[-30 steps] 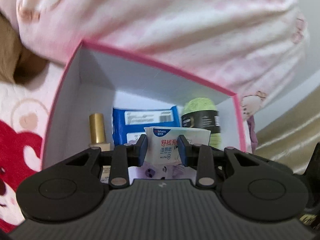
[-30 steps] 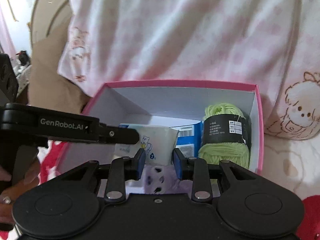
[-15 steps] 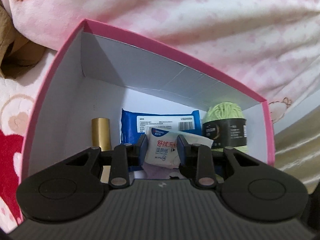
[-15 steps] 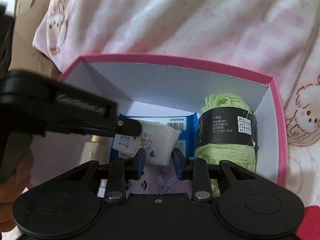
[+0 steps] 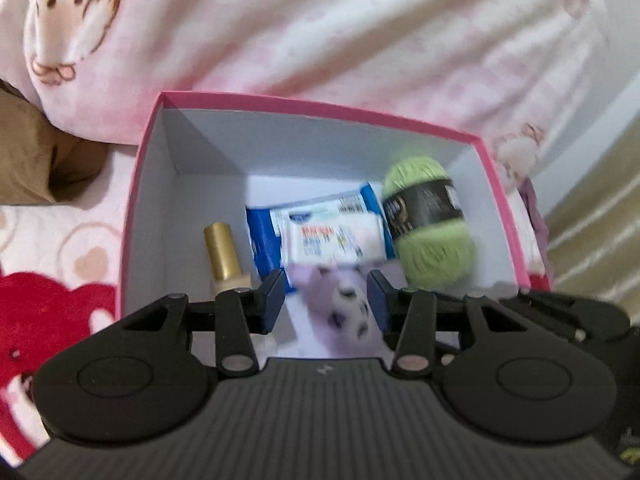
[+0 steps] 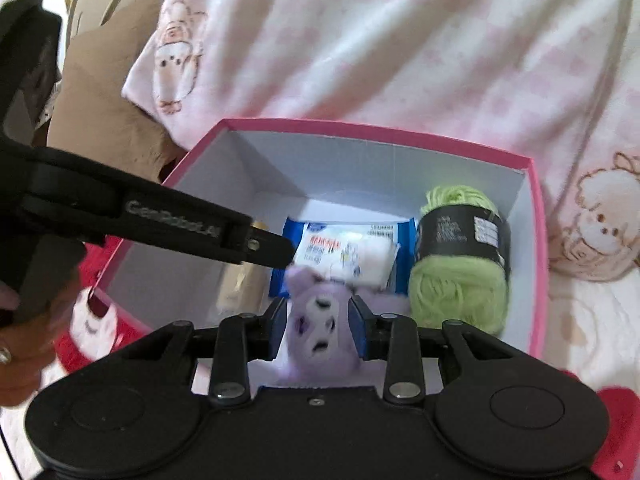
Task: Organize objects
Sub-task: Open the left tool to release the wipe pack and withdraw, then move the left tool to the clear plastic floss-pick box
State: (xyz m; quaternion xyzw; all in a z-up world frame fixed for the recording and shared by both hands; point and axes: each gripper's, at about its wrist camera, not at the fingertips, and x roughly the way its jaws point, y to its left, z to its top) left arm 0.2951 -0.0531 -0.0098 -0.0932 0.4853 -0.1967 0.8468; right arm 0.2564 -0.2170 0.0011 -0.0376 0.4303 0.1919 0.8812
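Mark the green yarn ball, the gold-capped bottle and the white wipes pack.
green yarn ball [image 6: 456, 292], right wrist view, lower yarn below its black band
gold-capped bottle [image 5: 221, 251], left wrist view, gold cap
white wipes pack [image 6: 344, 258], right wrist view, printed front

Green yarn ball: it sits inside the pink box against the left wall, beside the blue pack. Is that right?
Not quite. The green yarn ball sits inside the pink box against the right wall, not the left, beside the blue pack. The right wrist view shows this, and the left wrist view agrees.
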